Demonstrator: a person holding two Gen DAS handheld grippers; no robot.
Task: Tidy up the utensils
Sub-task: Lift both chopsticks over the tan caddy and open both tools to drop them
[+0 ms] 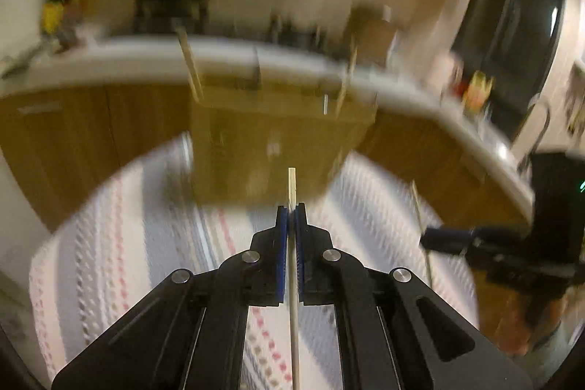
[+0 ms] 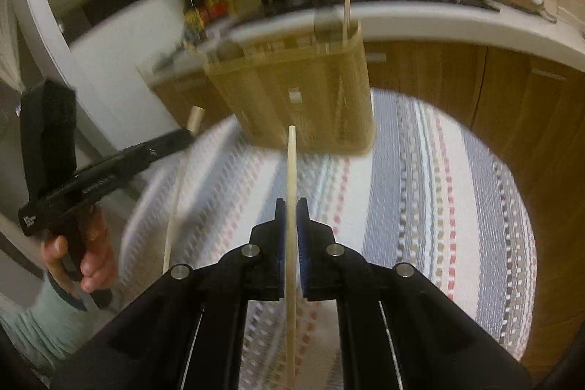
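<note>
We hold a two-finger gripper in each hand, and each grips one pale wooden chopstick. The left gripper (image 1: 291, 207) is pinched on a chopstick (image 1: 291, 185) whose tip pokes forward toward twelve o'clock. The right gripper (image 2: 291, 201) is clamped on a second chopstick (image 2: 291, 163) in the same way.

Ahead at twelve o'clock stands a bamboo utensil holder (image 2: 296, 97) on a striped placemat (image 2: 420, 178), with a few sticks already upright inside.

We judge that we are carrying both chopsticks toward the holder. Next, each tip must be raised above the rim, then tilted down into a compartment and released.

Motion blur smears both views. We cannot make out the holder's compartments or its other contents. The kitchen bench (image 1: 109, 57) behind is indistinct, and the chopsticks' rear ends are cut off.
</note>
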